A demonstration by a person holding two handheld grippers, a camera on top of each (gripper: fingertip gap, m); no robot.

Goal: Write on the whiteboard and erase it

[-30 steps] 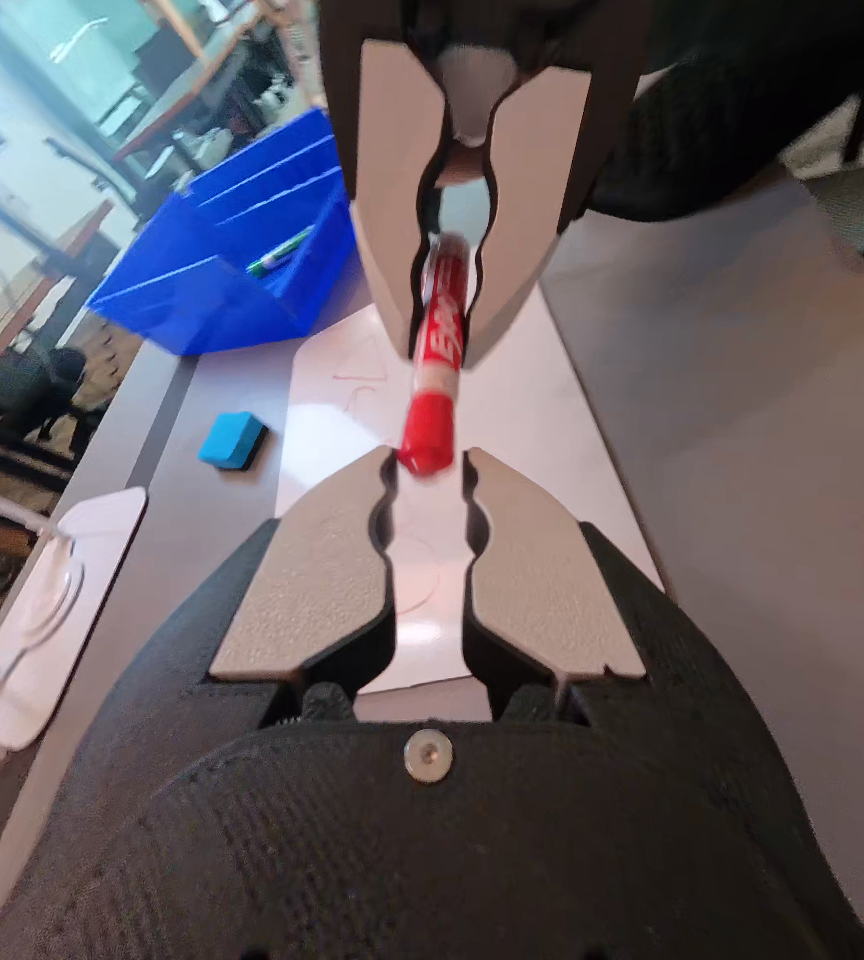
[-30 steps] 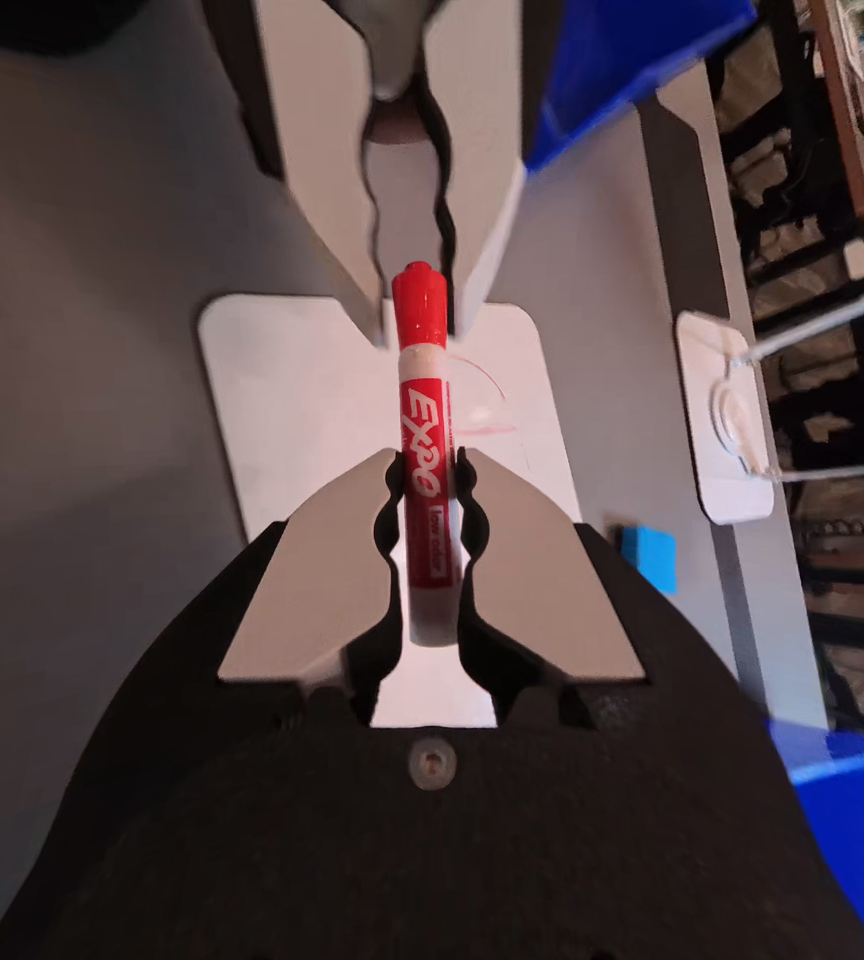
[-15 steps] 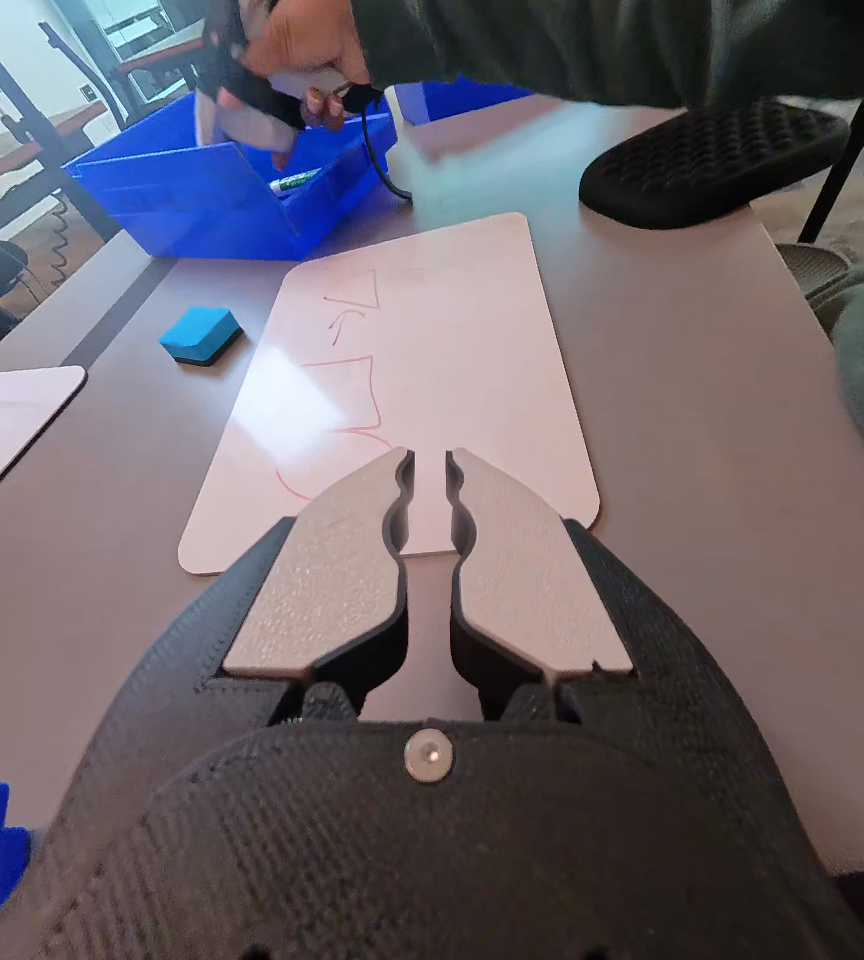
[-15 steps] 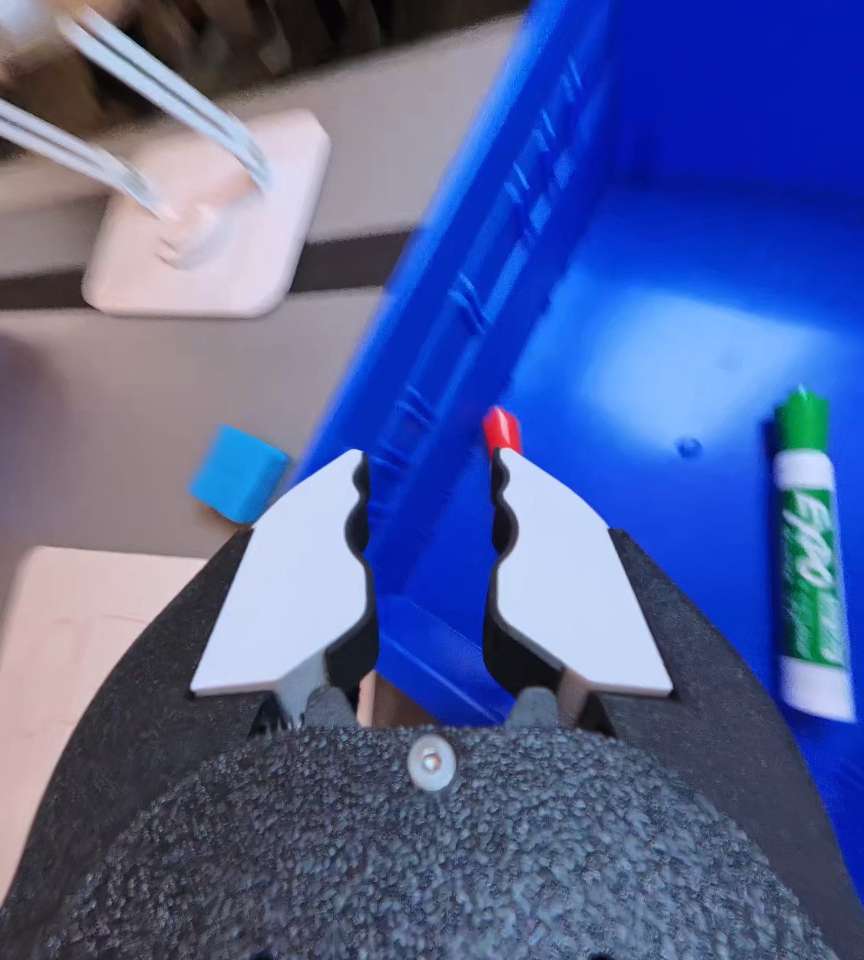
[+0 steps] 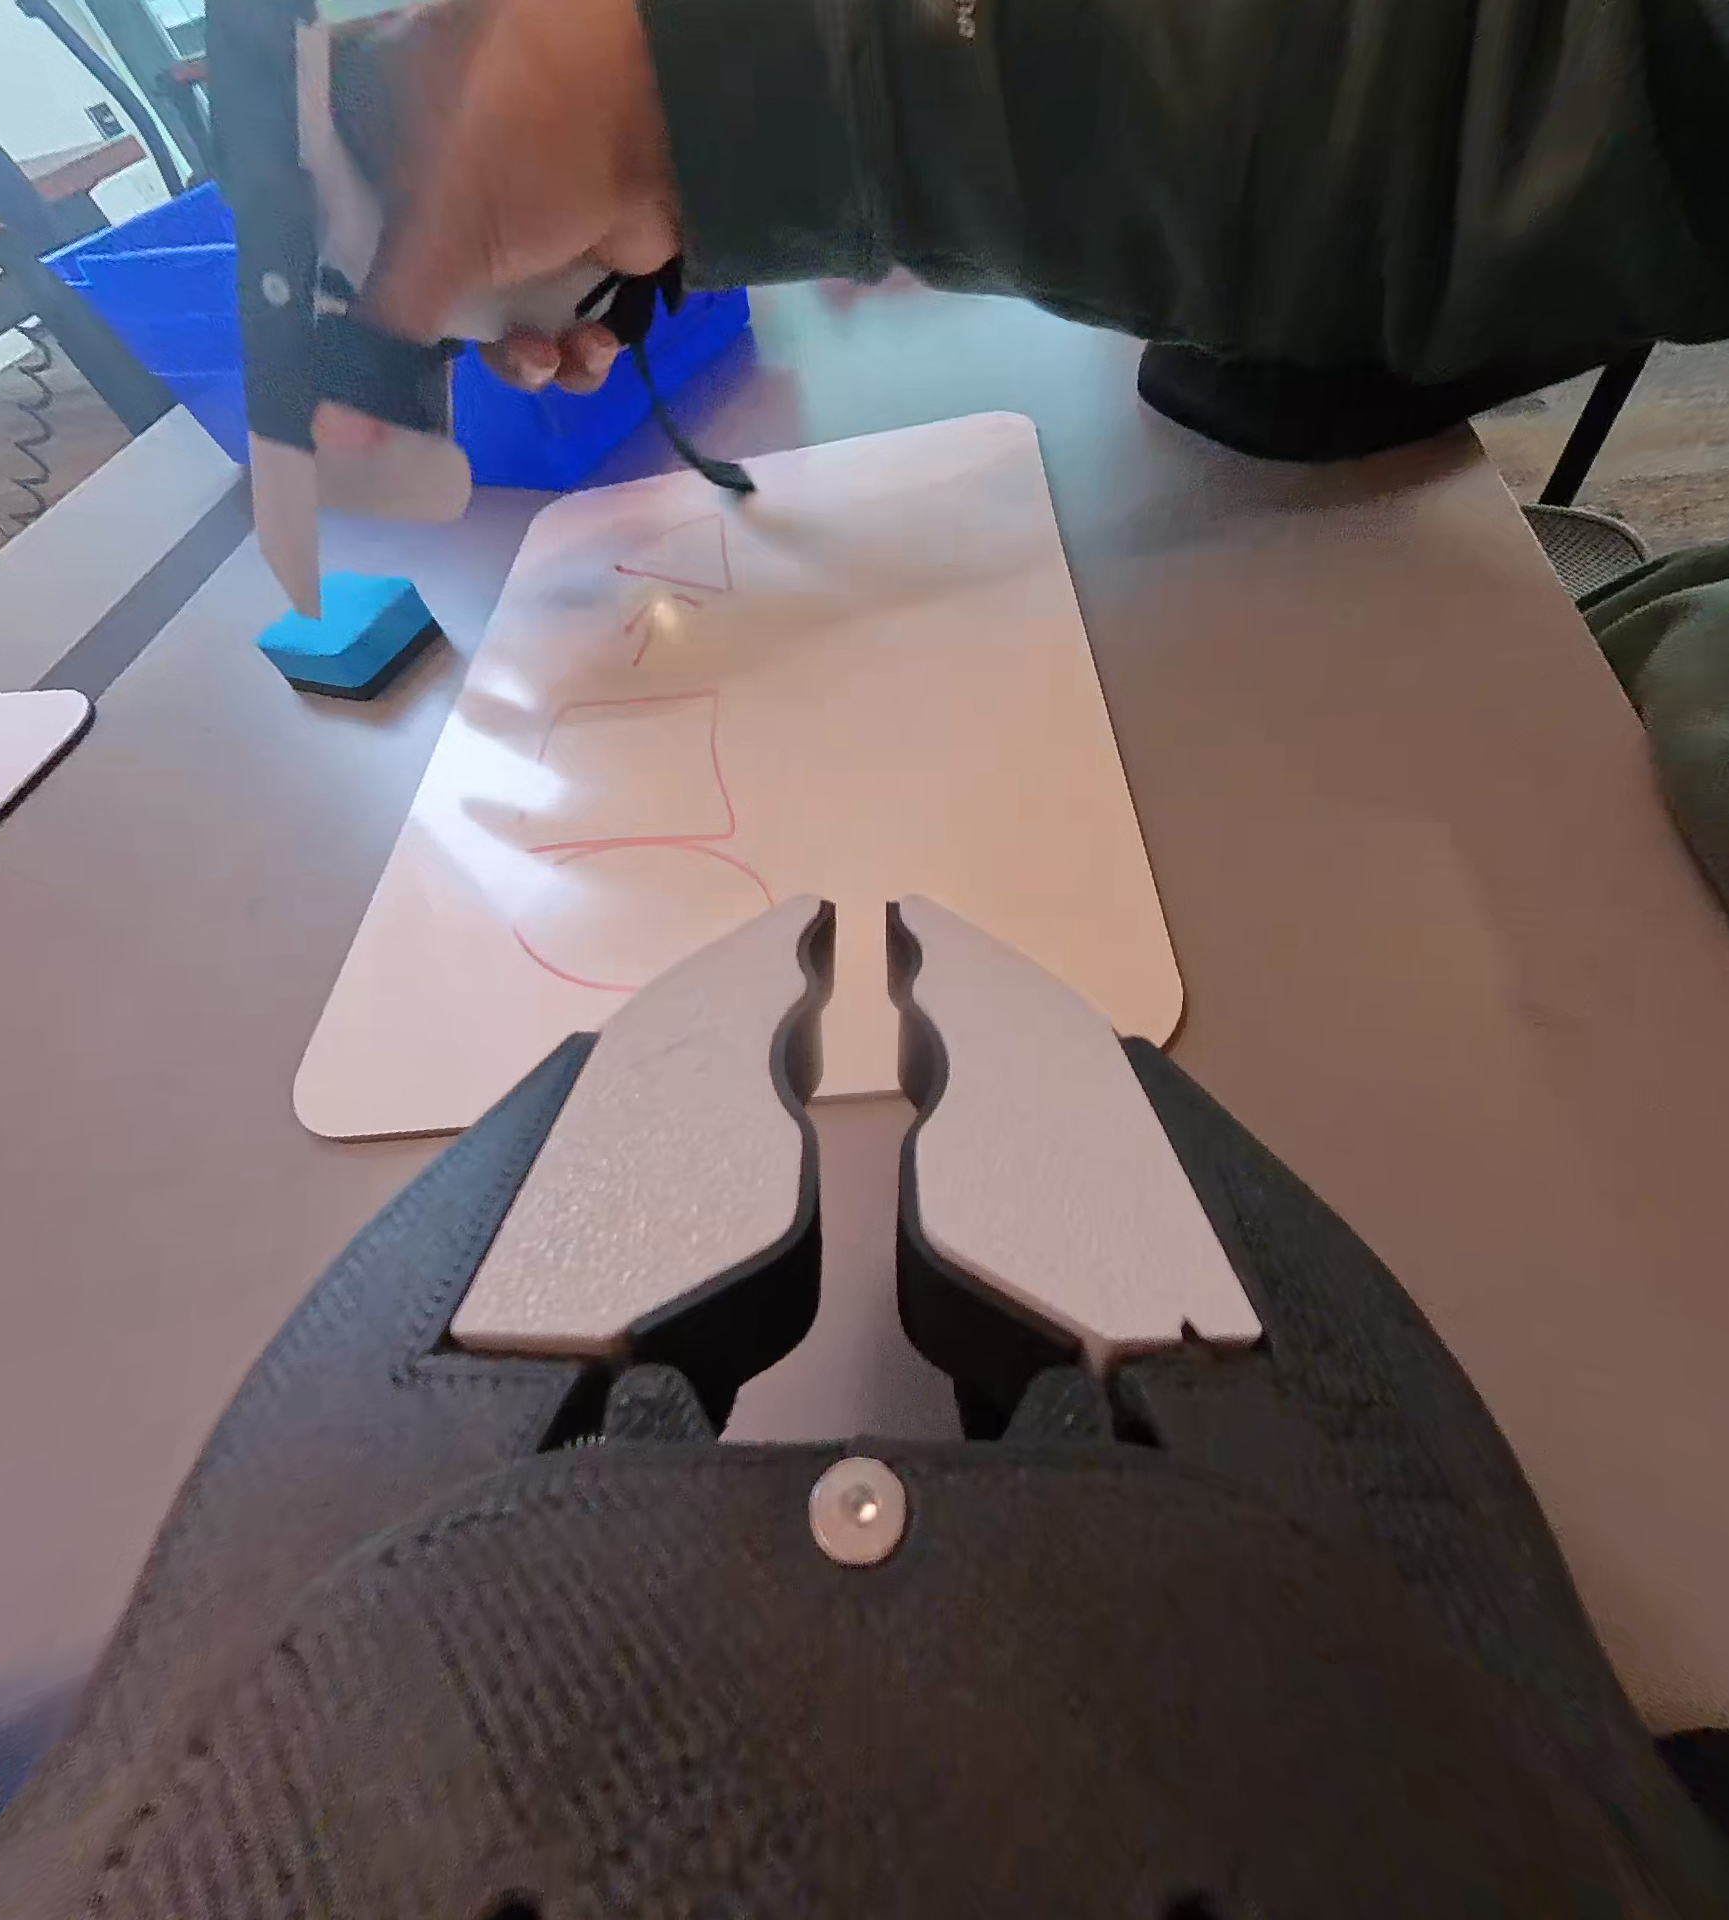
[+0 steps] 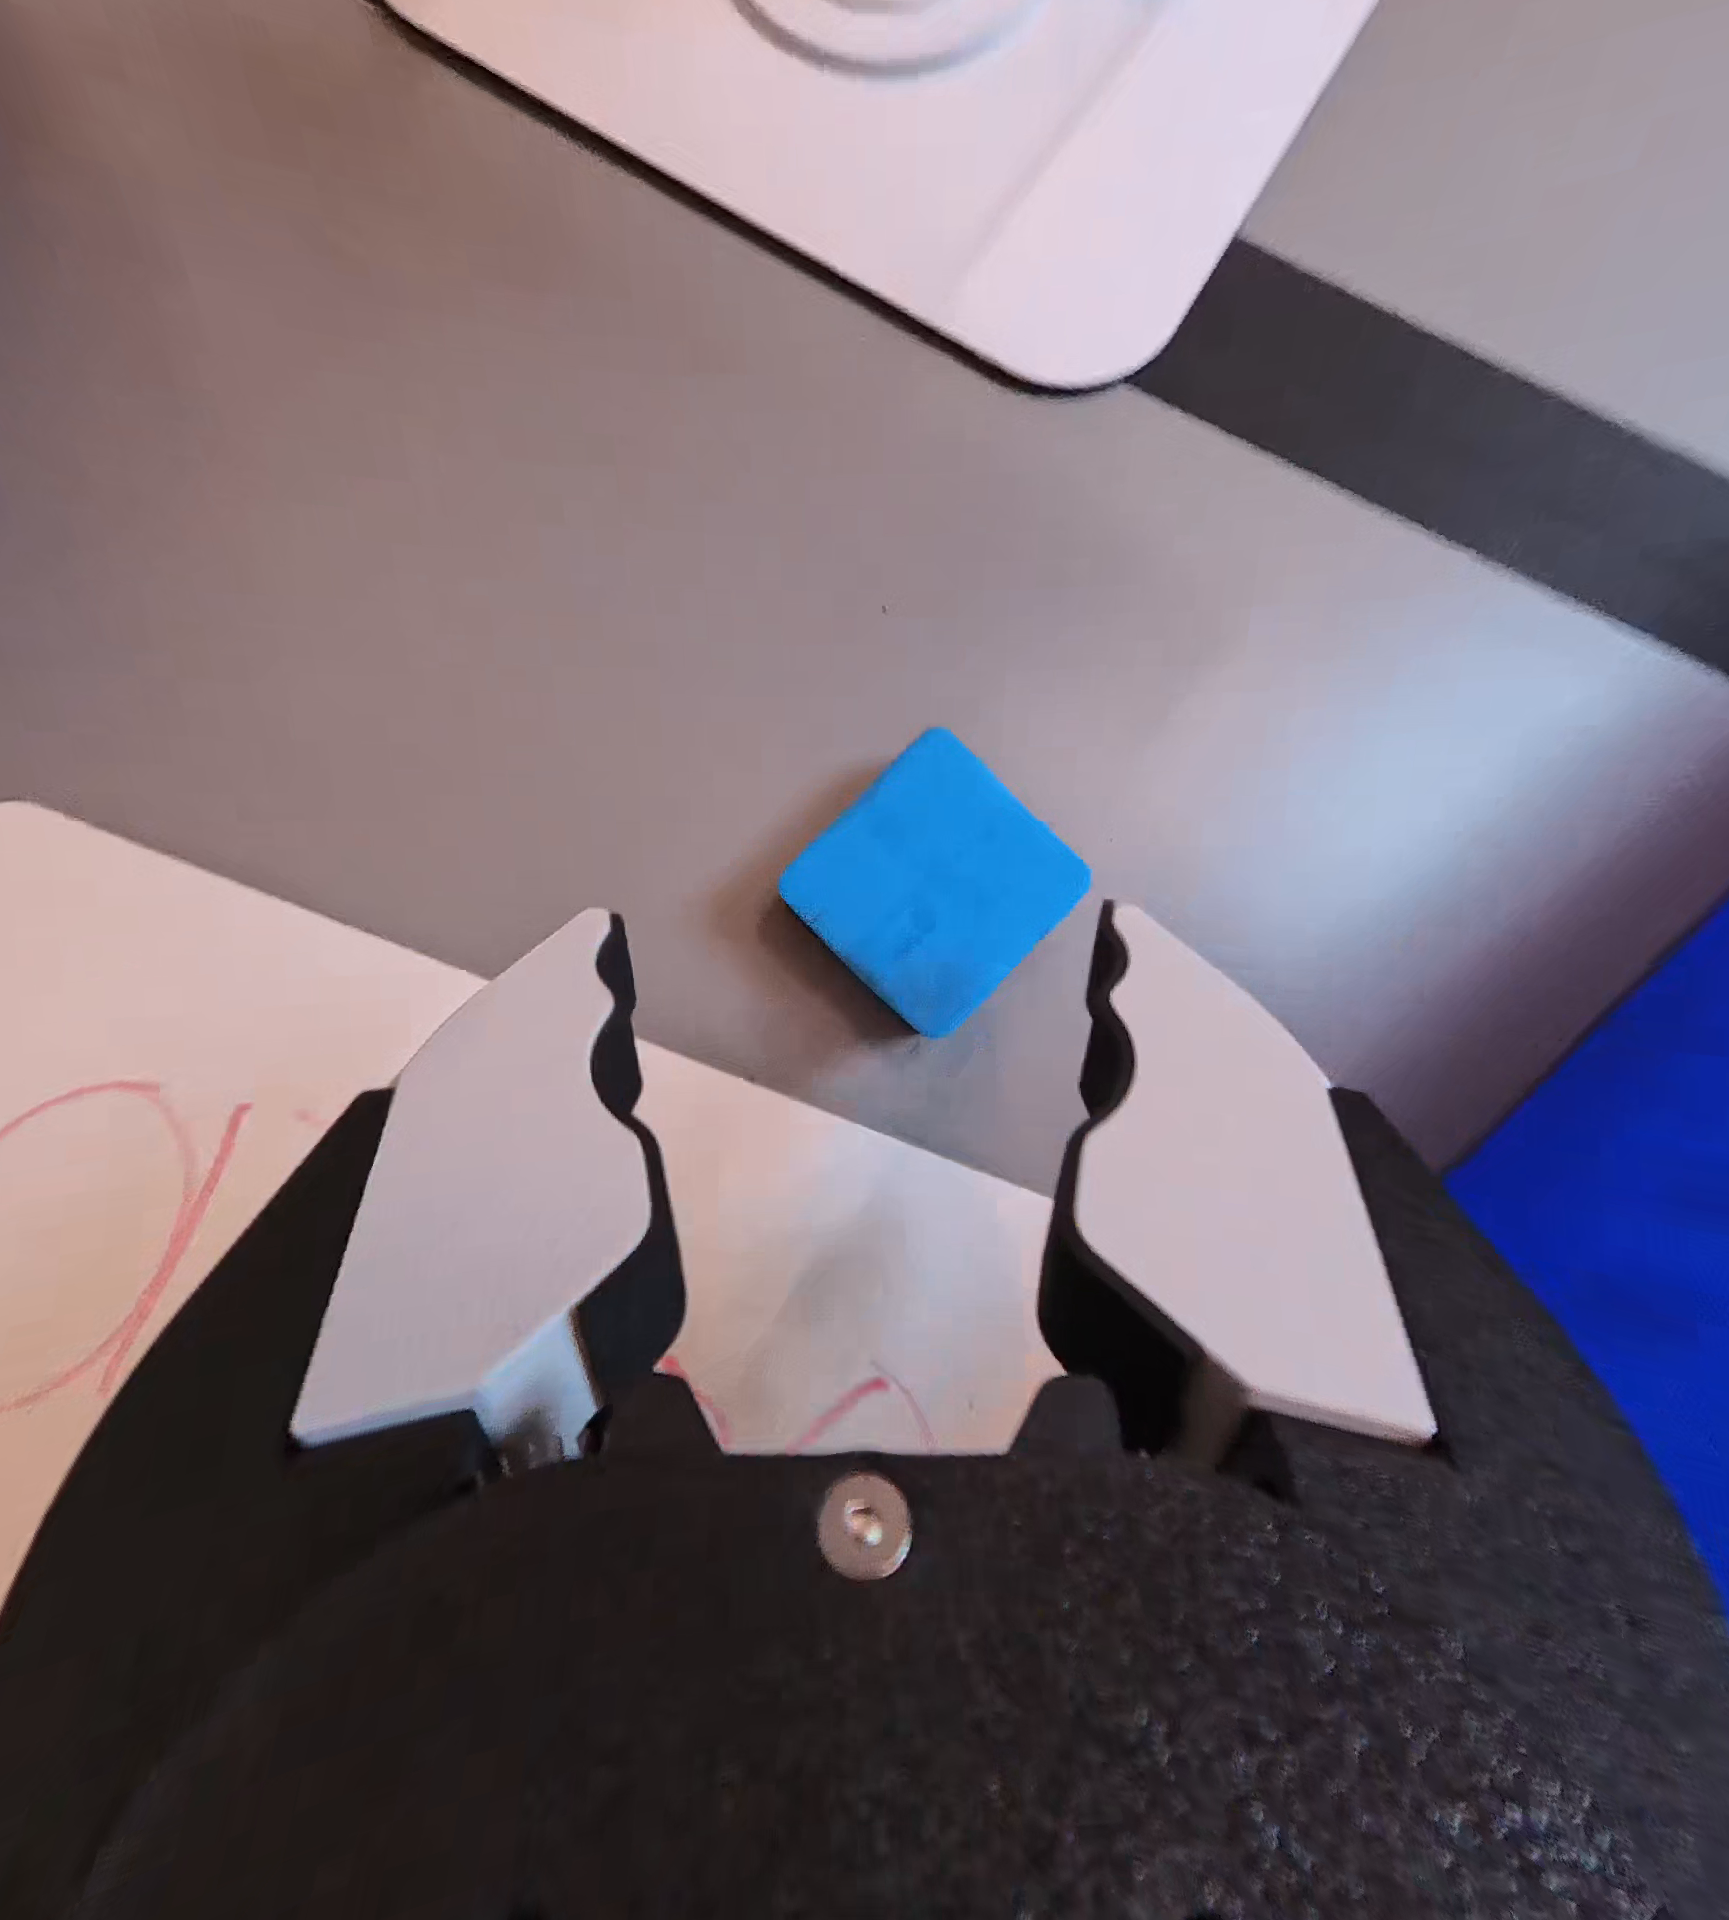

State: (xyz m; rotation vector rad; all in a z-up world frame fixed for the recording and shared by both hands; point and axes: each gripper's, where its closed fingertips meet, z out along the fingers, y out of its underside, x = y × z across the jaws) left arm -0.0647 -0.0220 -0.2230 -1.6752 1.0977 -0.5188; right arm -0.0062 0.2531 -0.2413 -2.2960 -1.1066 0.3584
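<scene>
In the left wrist view the left gripper (image 5: 861, 914), jaws nearly together on nothing, has let the marker go above the red-scrawled whiteboard (image 5: 943, 727) on the grey desk (image 5: 1359, 831), so writing looks done; in the right wrist view the right gripper (image 6: 860, 914), jaws now wide apart, hovers beside the whiteboard (image 6: 112, 987) over the blue eraser (image 6: 933, 883), blue bin (image 6: 1670, 1195) nearby.

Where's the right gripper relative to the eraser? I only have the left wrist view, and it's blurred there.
Observer: The right gripper is above the blue eraser, jaws wide, nothing between them.
Operator: Eraser lined up square to the fingers?
Observer: No, it sits corner-on, like a diamond, on the table just off the whiteboard.
Operator: Anything else near it?
Observer: A blue bin edge lies to the right, and a white plate-like base beyond the eraser.
</scene>
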